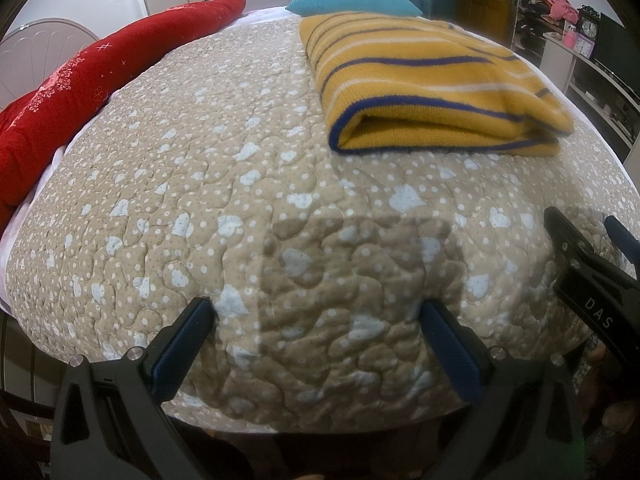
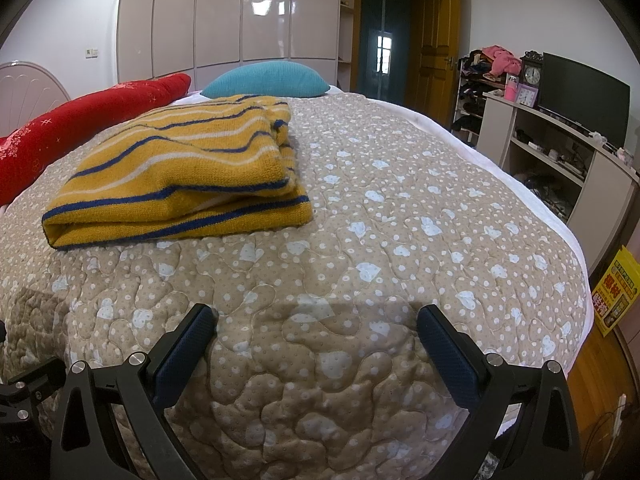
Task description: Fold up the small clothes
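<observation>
The yellow striped sweater lies folded on the beige quilt, with its blue-edged fold facing the cameras. In the left wrist view it sits at about 1 o'clock from the left gripper; in the right wrist view the same sweater is at about 11 o'clock from the right gripper. Neither gripper touches it — both are well apart from it, near the closer edge of the quilt.

The fingers of the left gripper stand wide apart, with only the quilt between the two blue pads. The right gripper is the same: its pads are spread, and nothing is held between them. In the left wrist view the right gripper also shows at 3 o'clock, beside the left one, its black body marked with the letters "DAS".

Behind the sweater, at 12 o'clock in the left view, there is a teal pillow. A long red cushion lies along the quilt's side at 10 o'clock. In the right view a cabinet with a dark screen and a small clock stands at 2 o'clock — and a yellow box is at 3 o'clock, on the floor beside the bed.
</observation>
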A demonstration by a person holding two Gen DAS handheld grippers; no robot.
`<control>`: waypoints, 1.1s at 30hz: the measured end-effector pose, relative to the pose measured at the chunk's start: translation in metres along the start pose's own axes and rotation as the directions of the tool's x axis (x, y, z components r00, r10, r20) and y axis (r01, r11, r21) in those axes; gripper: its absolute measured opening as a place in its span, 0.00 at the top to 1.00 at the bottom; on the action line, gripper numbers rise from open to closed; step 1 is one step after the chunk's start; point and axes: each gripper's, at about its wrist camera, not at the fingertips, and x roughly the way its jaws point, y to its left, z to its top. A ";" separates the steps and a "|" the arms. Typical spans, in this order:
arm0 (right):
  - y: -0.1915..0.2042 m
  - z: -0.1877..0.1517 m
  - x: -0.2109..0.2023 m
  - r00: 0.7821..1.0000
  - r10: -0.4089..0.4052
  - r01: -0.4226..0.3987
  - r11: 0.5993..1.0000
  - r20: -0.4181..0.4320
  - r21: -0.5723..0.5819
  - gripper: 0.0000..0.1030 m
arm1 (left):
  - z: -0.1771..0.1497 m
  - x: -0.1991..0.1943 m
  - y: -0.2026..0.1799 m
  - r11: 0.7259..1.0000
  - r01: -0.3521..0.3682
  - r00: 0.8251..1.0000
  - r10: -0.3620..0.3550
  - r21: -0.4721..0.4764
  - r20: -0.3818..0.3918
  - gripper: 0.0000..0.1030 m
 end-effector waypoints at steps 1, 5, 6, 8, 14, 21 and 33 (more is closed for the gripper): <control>0.000 0.000 0.000 1.000 0.000 0.000 1.000 0.000 0.000 0.01 | 0.000 0.000 0.000 1.000 0.000 1.000 0.000 0.000 0.000 0.00; 0.000 0.000 0.000 1.000 -0.001 0.001 1.000 0.001 0.000 0.01 | 0.000 0.001 0.000 1.000 -0.001 1.000 0.001 -0.001 0.001 0.00; 0.000 0.000 0.000 1.000 -0.001 0.001 1.000 0.001 0.000 0.01 | 0.001 0.001 0.000 1.000 0.000 1.000 0.000 -0.001 0.001 0.00; 0.000 0.000 0.000 1.000 -0.001 0.001 1.000 0.002 0.001 0.01 | 0.001 0.002 0.000 1.000 0.000 1.000 0.000 -0.001 0.002 0.00; 0.000 0.000 0.001 1.000 -0.002 0.002 1.000 0.003 0.001 0.01 | 0.001 0.002 -0.001 1.000 -0.001 1.000 0.001 -0.004 0.002 0.00; 0.000 -0.001 0.000 1.000 -0.003 0.003 1.000 0.004 0.001 0.01 | 0.000 0.002 -0.001 1.000 -0.002 1.000 0.002 -0.005 0.003 0.00; 0.000 -0.001 0.000 1.000 -0.004 0.004 1.000 0.007 0.002 0.01 | 0.001 0.003 -0.002 1.000 -0.004 1.000 0.004 -0.006 0.005 0.00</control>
